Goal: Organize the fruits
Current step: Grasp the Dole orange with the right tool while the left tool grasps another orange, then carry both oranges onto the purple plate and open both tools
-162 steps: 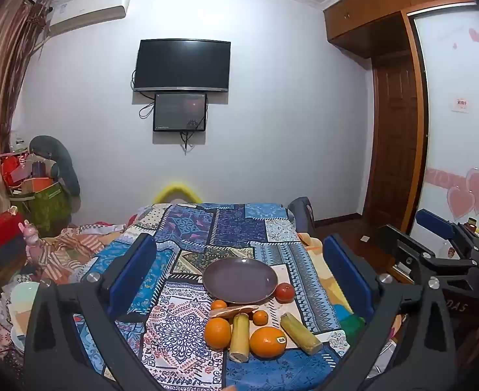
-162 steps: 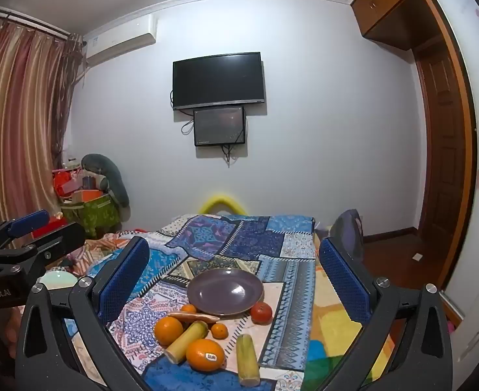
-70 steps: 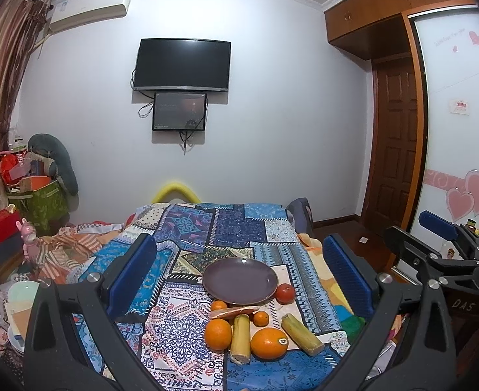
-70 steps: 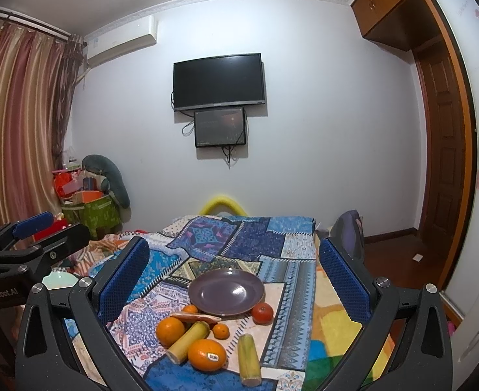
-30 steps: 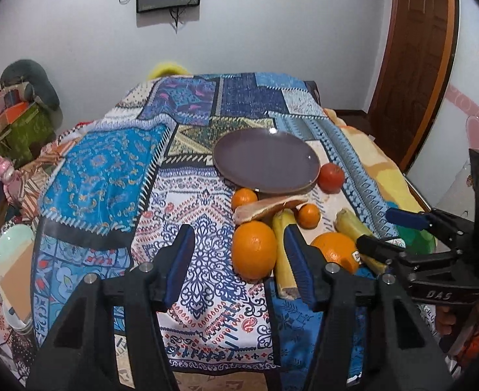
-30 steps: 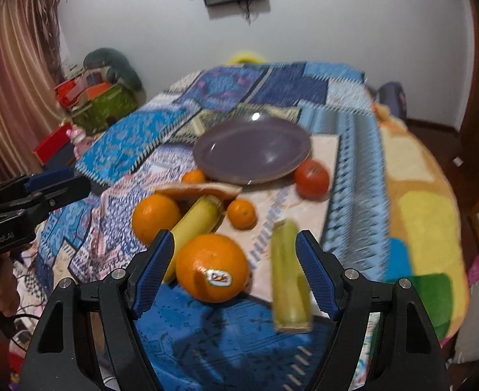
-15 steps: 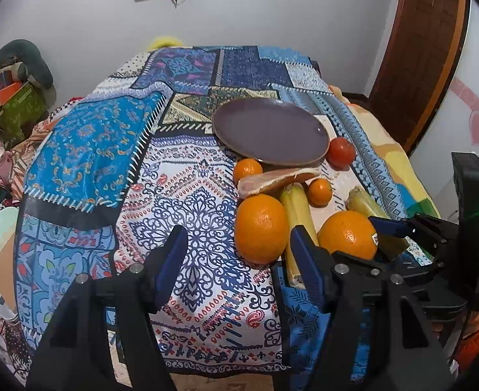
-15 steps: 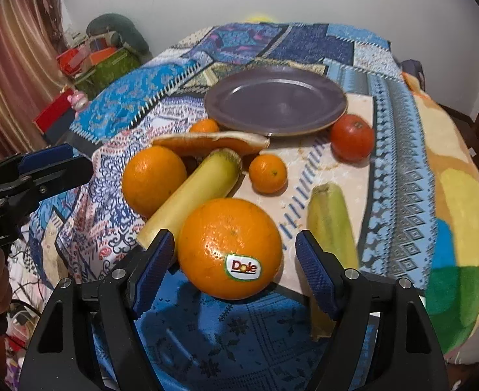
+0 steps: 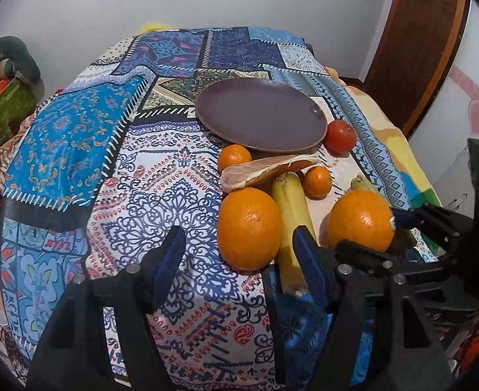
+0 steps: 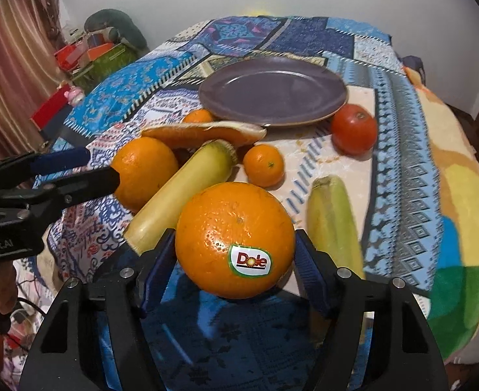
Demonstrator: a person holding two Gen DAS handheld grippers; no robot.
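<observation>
A purple plate [image 9: 259, 117] [image 10: 272, 89] lies empty on the patterned cloth. In front of it lie two big oranges, two small tangerines, a grapefruit slice [image 9: 265, 169], a red tomato [image 10: 353, 133] and two bananas. My right gripper [image 10: 234, 254] has its blue pads on both sides of the stickered Dole orange [image 10: 234, 238] [image 9: 360, 220], touching or nearly so. My left gripper [image 9: 239, 254] is open, its pads either side of the plain orange [image 9: 249, 226] [image 10: 145, 169], with a banana [image 9: 290, 224] by the right pad.
The second, greener banana [image 10: 334, 221] lies just right of the Dole orange. The cloth drops off at the near edge and on the right. Clutter and boxes [image 10: 89, 55] stand on the floor at the left.
Both grippers have come down and forward from a high view of the room to the fruit. The right one now brackets the Dole orange closely; the left one nears the plain orange.
</observation>
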